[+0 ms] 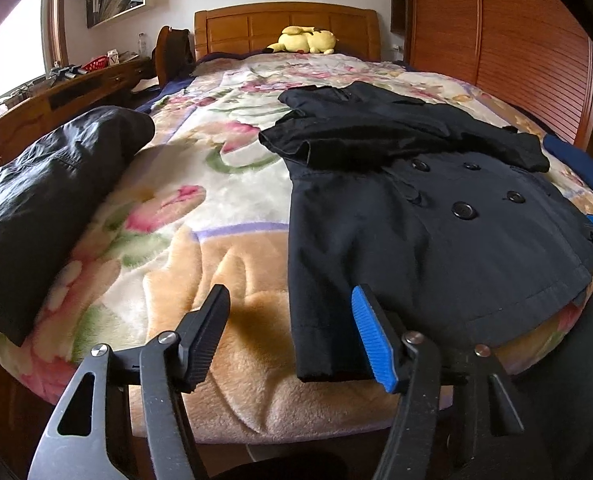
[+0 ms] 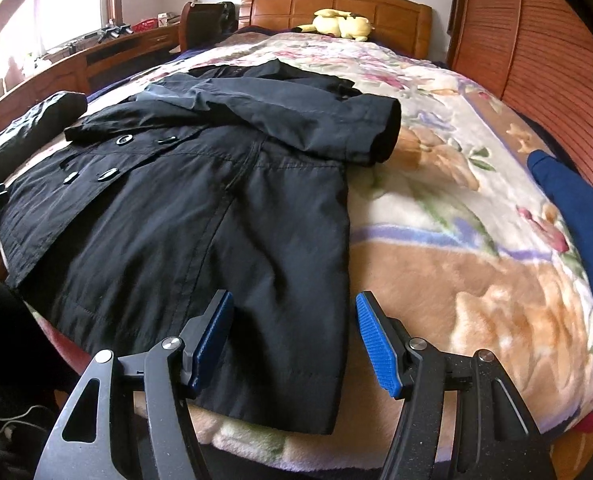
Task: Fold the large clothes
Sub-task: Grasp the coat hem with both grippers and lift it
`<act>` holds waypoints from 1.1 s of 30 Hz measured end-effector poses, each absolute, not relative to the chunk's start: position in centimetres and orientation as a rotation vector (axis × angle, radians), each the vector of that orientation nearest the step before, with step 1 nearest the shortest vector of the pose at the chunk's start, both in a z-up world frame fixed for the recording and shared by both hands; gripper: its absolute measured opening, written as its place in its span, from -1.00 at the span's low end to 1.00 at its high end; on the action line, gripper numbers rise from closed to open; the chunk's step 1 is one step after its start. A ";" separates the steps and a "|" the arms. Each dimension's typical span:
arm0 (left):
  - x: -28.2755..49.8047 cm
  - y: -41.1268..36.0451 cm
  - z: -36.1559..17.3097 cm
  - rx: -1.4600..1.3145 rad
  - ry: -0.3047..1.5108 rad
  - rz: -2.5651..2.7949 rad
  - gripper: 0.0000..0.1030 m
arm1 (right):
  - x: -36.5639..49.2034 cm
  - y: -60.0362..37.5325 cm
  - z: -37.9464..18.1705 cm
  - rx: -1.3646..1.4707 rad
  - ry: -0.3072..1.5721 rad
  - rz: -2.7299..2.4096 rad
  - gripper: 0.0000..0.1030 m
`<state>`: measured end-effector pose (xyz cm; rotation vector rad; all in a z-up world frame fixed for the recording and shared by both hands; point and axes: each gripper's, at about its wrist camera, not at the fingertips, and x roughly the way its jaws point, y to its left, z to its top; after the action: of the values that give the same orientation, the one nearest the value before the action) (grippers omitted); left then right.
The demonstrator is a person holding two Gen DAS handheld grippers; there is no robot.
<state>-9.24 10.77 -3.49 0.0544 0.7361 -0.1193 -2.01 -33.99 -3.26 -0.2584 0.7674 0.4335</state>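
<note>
Two grippers hover at the foot of a bed [image 1: 232,240] covered by a floral fleece blanket, on which the work lies. Places below are given relative to the coat.

Coat [image 2: 184,216]: a large dark double-breasted garment spread flat on the blanket, buttons up, hem towards the cameras and collar towards the headboard [image 1: 284,28]. Both sleeves already lie folded across the chest, one cuff [image 2: 384,136] reaching past the coat's right edge, the other [image 1: 292,146] past its left edge. By this layout the sleeve fold appears done; the body remains full length, so the lengthwise folds, hem to collar, are judged still to come.

Black bundle [image 1: 44,200]: a second dark garment well to the left of the coat, rolled or folded compactly; possibly a finished piece, though this cannot be confirmed.

Blue cloth [image 2: 576,232]: to the right of the coat, near the bed's edge, apart from it; its state is not clear.

Plush toy [image 1: 304,40]: yellow, beyond the coat's collar, against the headboard.

Left gripper [image 1: 292,336]: at the coat's near left hem corner, jaws spread wide and holding nothing; the corner lies between them but ungripped.

Right gripper [image 2: 292,340]: at the near right hem corner, jaws likewise wide apart and empty, straddling the hem edge.

Overall judgement: early to middle stage; both hem corners are poised to be taken.
</note>
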 end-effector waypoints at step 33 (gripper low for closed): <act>-18.9 9.0 6.5 0.031 0.455 -0.261 -0.90 | -8.3 -36.7 1.7 -0.120 0.558 0.542 -0.85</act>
<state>-18.93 9.02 6.55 0.0314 0.4545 -0.2612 -8.28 -36.67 1.73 -0.1200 0.5576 0.5424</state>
